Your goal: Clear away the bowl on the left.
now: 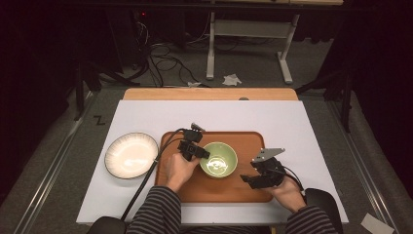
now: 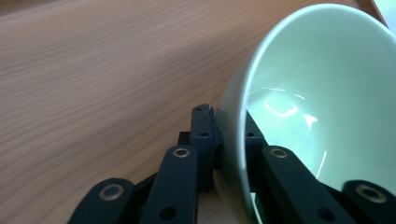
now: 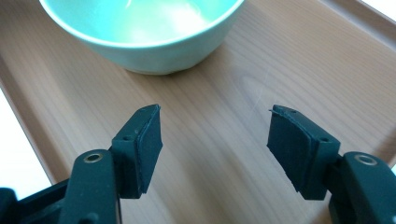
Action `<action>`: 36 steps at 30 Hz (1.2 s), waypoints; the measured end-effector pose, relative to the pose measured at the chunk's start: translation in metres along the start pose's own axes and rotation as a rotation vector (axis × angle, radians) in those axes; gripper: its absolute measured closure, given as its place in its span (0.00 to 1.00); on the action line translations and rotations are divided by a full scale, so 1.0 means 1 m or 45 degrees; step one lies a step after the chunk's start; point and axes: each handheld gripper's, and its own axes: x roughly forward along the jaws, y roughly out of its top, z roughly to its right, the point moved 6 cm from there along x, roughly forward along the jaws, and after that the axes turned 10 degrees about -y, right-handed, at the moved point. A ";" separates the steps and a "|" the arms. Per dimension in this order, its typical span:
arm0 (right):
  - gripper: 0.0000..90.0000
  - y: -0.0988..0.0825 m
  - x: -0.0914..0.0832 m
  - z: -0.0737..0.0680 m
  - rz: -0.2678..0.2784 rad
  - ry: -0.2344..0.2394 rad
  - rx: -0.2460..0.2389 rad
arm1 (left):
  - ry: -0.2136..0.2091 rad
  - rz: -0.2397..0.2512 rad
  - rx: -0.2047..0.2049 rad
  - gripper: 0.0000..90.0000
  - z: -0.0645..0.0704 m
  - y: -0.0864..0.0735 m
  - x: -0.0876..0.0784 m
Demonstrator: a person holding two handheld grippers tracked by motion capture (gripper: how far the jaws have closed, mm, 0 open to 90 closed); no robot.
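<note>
My left gripper (image 2: 224, 140) pinches the rim of the smooth, round green bowl (image 1: 218, 159) sitting on the wooden tray (image 1: 243, 187). My right gripper (image 3: 215, 140) is wide open, holding nothing. The left jaws hide part of the rim.

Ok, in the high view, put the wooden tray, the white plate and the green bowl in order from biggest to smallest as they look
1. wooden tray, clearly the largest.
2. white plate, off the tray to its left.
3. green bowl, smallest; the left gripper grips its rim.

All lie at a similar distance from the camera, so the order looks reliable.
</note>
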 end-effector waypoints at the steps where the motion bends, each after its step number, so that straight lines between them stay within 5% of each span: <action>1: 0.41 0.000 0.000 0.000 -0.003 0.000 0.004 | 0.001 0.003 0.002 0.89 0.000 0.000 0.000; 12: 0.41 0.000 0.000 -0.001 -0.009 -0.001 -0.001 | 0.008 0.106 0.038 0.55 0.008 0.004 -0.017; 36: 0.41 0.000 0.001 -0.001 -0.009 0.002 -0.004 | 0.055 0.127 0.151 0.49 0.012 -0.001 -0.049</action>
